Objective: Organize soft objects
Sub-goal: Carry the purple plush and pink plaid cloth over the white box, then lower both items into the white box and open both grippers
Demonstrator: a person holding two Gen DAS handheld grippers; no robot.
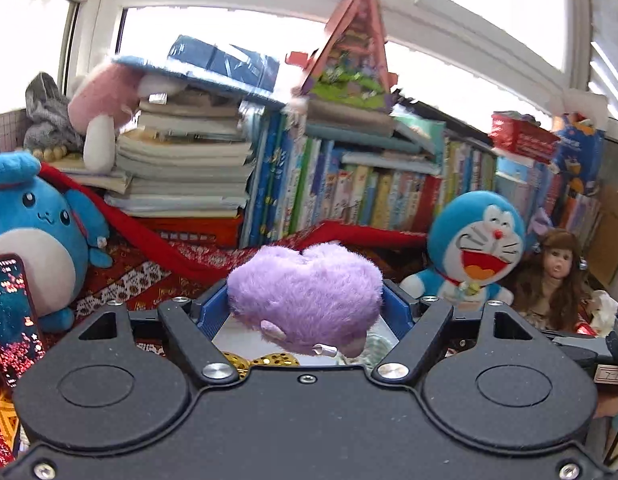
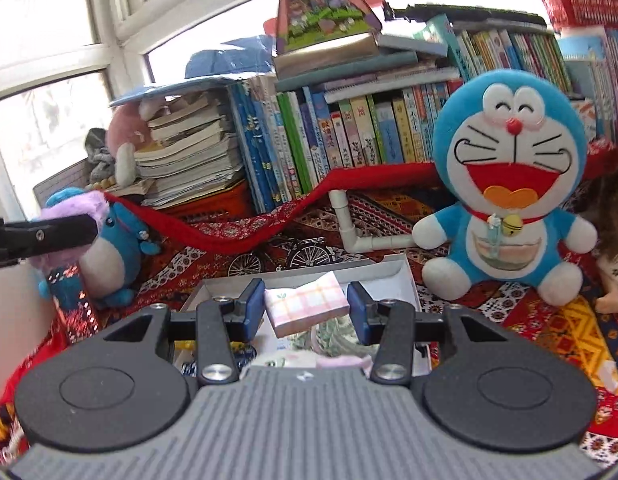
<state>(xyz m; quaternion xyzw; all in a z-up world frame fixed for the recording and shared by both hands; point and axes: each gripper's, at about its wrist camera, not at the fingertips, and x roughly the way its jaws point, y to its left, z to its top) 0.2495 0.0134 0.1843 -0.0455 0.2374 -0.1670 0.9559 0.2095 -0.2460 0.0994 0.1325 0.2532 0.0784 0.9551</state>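
Note:
My left gripper (image 1: 305, 300) is shut on a fluffy purple plush (image 1: 305, 300) and holds it above a white box (image 1: 245, 326); the plush also shows at the far left of the right wrist view (image 2: 75, 208). My right gripper (image 2: 305, 307) is open, its blue pads on either side of a pink plaid folded cloth (image 2: 307, 308) without clearly touching it. The cloth lies in the white box (image 2: 401, 276) with other soft items. A Doraemon plush (image 2: 509, 184) sits right of the box. A blue round plush (image 1: 29, 236) sits at the left.
Stacked and upright books (image 2: 349, 128) fill the back under a window. A pink plush (image 1: 105, 104) leans on the book stack. A doll (image 1: 557, 280) sits at the right. A phone (image 1: 13, 320) stands at the left. A white pipe elbow (image 2: 353, 228) lies on the patterned red cloth (image 2: 569, 328).

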